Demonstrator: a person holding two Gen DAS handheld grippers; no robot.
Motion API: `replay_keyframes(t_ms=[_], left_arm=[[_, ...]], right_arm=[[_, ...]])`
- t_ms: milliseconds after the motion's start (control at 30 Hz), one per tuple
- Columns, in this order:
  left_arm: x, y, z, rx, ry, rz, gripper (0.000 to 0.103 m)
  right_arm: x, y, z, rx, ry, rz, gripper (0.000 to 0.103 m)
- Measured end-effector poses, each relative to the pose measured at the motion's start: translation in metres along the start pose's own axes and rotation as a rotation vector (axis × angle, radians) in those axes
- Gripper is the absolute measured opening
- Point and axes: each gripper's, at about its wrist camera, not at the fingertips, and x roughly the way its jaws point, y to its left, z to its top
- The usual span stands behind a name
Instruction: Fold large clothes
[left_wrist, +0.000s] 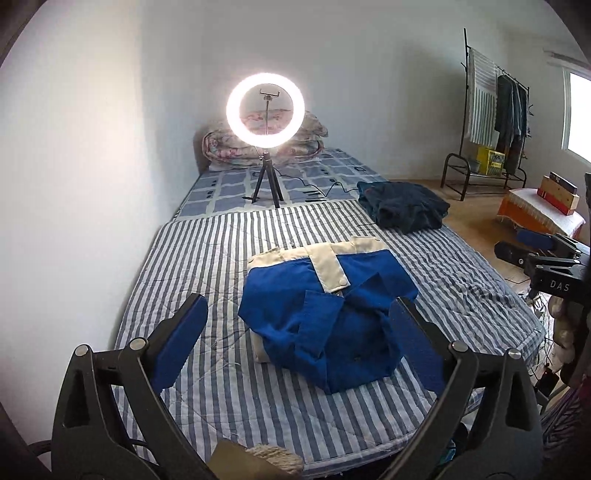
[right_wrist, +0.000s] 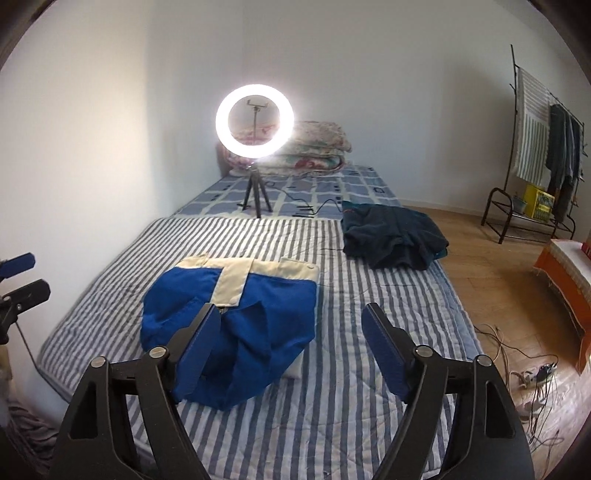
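Note:
A blue garment with cream trim (left_wrist: 295, 280) (right_wrist: 273, 295) lies folded in a compact bundle in the middle of the striped mattress (left_wrist: 207, 258) (right_wrist: 388, 295). My left gripper (left_wrist: 299, 306) hovers above its near edge, jaws wide open, pads touching nothing. My right gripper (right_wrist: 291, 314) is open too and hangs over the bundle's right side, clear of the cloth. The right wrist view catches the left gripper's fingertips (right_wrist: 18, 273) at its left edge. The right gripper's fingertips (left_wrist: 517, 254) show at the right edge of the left wrist view.
A dark teal garment (left_wrist: 402, 206) (right_wrist: 391, 232) lies crumpled at the mattress's far right. A lit ring light on a tripod (left_wrist: 265, 107) (right_wrist: 255, 120) stands behind, with folded quilts (right_wrist: 317, 144). On the floor to the right are a clothes rack (right_wrist: 543, 147), cables (right_wrist: 532, 376) and an orange-draped stand (right_wrist: 565, 273).

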Motion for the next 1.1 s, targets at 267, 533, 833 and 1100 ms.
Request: replay_keyframes(t_ms=[267,533,833,1100], left_arm=[[0.001,-0.006,0.001,0.013,-0.011,0.008,0.101],[0.038,0.013,0.003,-0.009,0.078,-0.092,0.103],[0.186,0.11,-0.016,-0.385,0.403,-0.303,0.103],[0.294,0.165,-0.065,-0.749,0.559,-0.43,0.103]], right_arm=[[0.004,-0.002,-0.009,-0.012,0.017,-0.033,0.08],[0.041,-0.016,-0.009,0.04,0.133,0.142,0.085],[0.173,-0.061,-0.04,0.195,0.426,0.318,0.085],[0.229,-0.085,-0.051,0.292,0.477,0.383,0.085]])
